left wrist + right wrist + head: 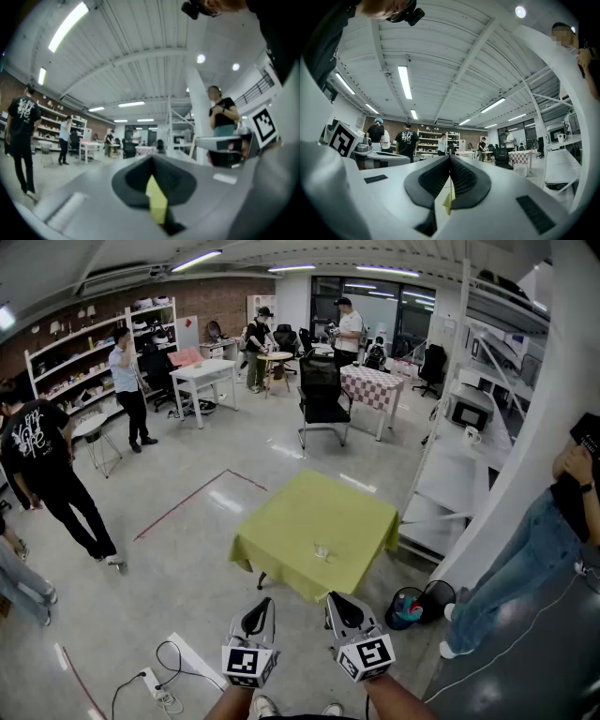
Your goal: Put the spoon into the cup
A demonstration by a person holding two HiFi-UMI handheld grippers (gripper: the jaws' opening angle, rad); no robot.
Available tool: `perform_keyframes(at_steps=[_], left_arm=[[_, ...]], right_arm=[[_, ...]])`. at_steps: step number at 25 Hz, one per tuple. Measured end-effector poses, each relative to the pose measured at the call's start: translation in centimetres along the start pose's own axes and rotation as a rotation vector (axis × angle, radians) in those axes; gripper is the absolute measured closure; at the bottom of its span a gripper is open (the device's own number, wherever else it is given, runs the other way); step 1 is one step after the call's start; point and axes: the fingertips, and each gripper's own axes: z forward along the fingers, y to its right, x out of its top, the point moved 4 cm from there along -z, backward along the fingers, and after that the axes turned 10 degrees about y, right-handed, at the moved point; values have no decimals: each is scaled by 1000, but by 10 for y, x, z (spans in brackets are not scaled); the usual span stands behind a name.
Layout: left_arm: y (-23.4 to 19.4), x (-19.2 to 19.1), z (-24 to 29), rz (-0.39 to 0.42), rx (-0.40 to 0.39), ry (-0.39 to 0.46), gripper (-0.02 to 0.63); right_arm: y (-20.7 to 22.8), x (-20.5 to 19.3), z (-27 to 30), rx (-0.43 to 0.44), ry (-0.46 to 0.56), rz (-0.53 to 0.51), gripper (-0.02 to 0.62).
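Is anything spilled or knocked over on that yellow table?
Nothing stands out. The yellow table has its cloth lying flat, with a small clear thing near the middle, too tiny to tell if it's upright. No spill shows. The left gripper and right gripper are shut and empty.

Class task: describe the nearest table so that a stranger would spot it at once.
In the middle of the open grey floor stands a square table. It alone wears a plain yellow-green cloth; the checked table stands farther back.
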Motion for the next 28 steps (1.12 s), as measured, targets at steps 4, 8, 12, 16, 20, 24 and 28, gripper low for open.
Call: perform_keyframes(at_steps=[4, 8, 12, 16, 20, 24, 28], left_arm=[[-10, 3, -8, 29, 11, -10, 600], [-22, 13, -9, 48, 29, 0, 600], [-20, 5, -13, 49, -11, 34, 600], [-24, -1, -21, 32, -31, 4, 600], [-38, -5, -22, 9, -61, 21, 600], [-54, -14, -19, 11, -100, 15, 600], [-56, -21, -12, 2, -145, 12, 600]], right_arm=[[-8, -1, 1, -10, -9, 3, 588], [-16, -2, 10, -10, -6, 6, 588], [-17, -2, 12, -55, 17, 22, 588], [-19, -1, 16, -116, 51, 17, 588], [-30, -3, 26, -130, 48, -5, 588], [-40, -15, 34, -164, 24, -15, 588], [-38, -28, 35, -207, 0, -15, 588]])
